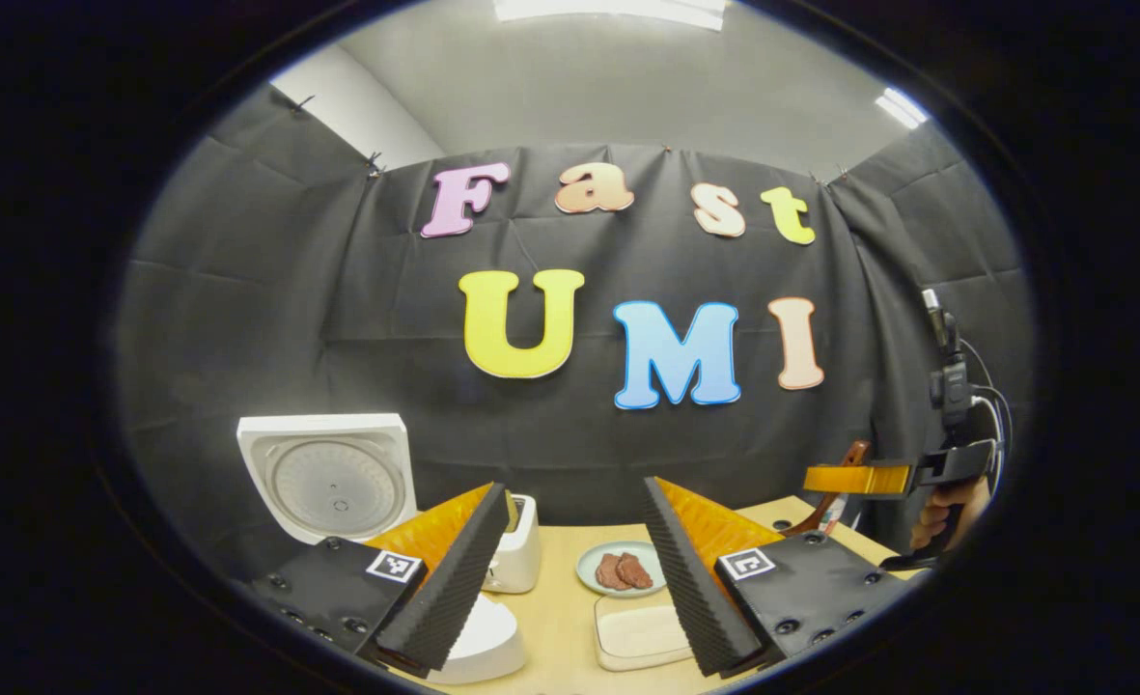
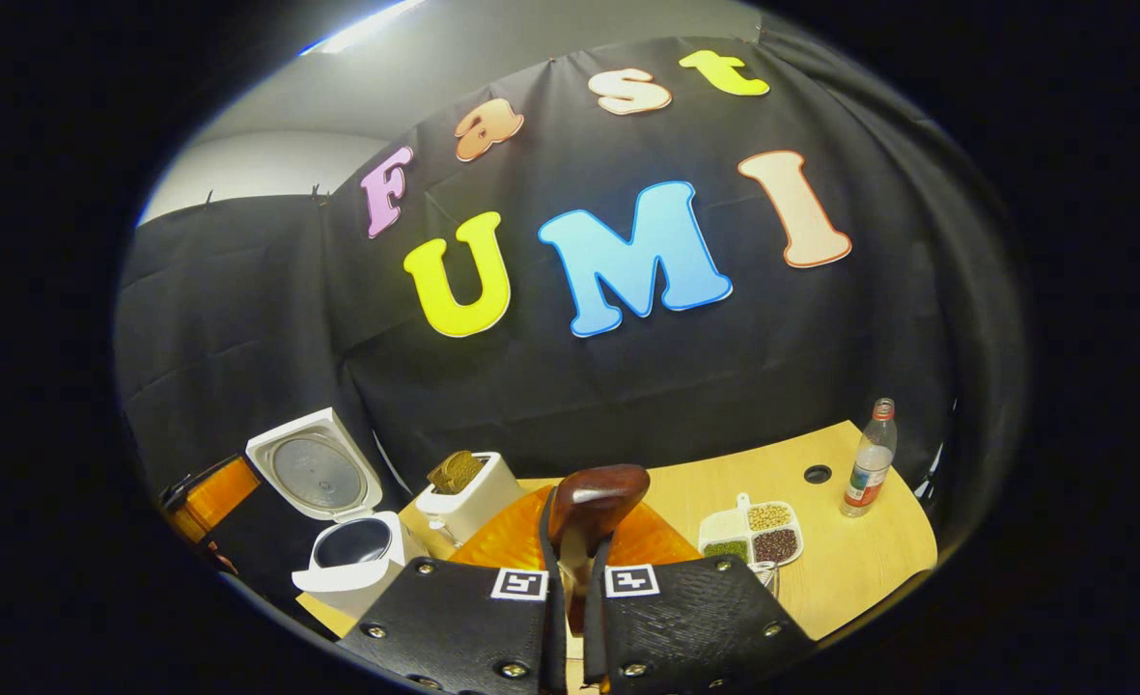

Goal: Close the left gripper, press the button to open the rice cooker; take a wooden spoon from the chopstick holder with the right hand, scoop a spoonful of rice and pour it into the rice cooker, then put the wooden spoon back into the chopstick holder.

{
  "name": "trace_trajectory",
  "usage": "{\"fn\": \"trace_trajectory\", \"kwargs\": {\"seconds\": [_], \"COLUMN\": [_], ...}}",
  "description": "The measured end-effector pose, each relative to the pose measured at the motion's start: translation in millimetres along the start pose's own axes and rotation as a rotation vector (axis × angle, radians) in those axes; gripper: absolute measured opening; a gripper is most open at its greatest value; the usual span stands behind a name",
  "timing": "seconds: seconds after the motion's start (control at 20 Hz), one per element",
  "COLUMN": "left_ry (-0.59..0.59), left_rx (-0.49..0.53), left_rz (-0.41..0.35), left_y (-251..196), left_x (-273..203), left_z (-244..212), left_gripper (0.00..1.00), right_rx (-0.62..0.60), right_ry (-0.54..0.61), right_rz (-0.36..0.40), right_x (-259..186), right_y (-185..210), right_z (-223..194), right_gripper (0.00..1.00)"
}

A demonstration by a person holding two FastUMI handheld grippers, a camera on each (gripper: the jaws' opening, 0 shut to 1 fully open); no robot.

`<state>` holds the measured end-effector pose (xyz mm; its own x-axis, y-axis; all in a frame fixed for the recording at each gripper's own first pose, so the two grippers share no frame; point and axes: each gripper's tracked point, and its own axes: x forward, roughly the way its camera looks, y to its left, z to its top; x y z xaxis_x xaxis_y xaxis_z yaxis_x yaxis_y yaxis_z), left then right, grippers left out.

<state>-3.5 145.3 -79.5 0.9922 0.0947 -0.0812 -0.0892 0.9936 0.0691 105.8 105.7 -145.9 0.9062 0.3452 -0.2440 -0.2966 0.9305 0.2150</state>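
wooden table (image 2: 849,565) | black cloth wall (image 1: 290,319) | rice cooker (image 2: 343,550) lid up

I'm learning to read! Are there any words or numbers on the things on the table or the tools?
Clear plastic bottle, red-and-white label: print too small to read.
Square black-and-white marker: a pattern, no words.
White rice cooker, lid open: no writing I can make out.

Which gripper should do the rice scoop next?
Right. The right gripper is already shut on the wooden spoon, close to the divided grain dish. The left gripper is open and empty, and the rice cooker lid is already up.
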Motion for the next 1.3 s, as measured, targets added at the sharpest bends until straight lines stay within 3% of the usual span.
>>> {"fn": "trace_trajectory", "kwargs": {"seconds": [0.35,0.9,1.1,1.3], "left_ry": [0.012,0.039,0.055,0.079], "left_rx": [-0.002,0.001,0.013,0.021], "left_rz": [0.059,0.171,0.199,0.22], "left_y": [36,82,90,96], "left_x": [-8,-28,-30,-33], "left_z": [4,-1,-5,-13], "left_gripper": [0.96,0.96,0.96,0.96], "right_rx": [-0.06,-0.201,-0.105,0.038], "right_ry": [0.107,0.257,0.305,0.331], "right_rz": [0.025,-0.015,0.006,0.082], "right_x": [30,75,83,91], "right_y": [18,4,18,52], "right_z": [-58,-143,-167,-181], "right_gripper": [0.07,0.07,0.07,0.07]}}
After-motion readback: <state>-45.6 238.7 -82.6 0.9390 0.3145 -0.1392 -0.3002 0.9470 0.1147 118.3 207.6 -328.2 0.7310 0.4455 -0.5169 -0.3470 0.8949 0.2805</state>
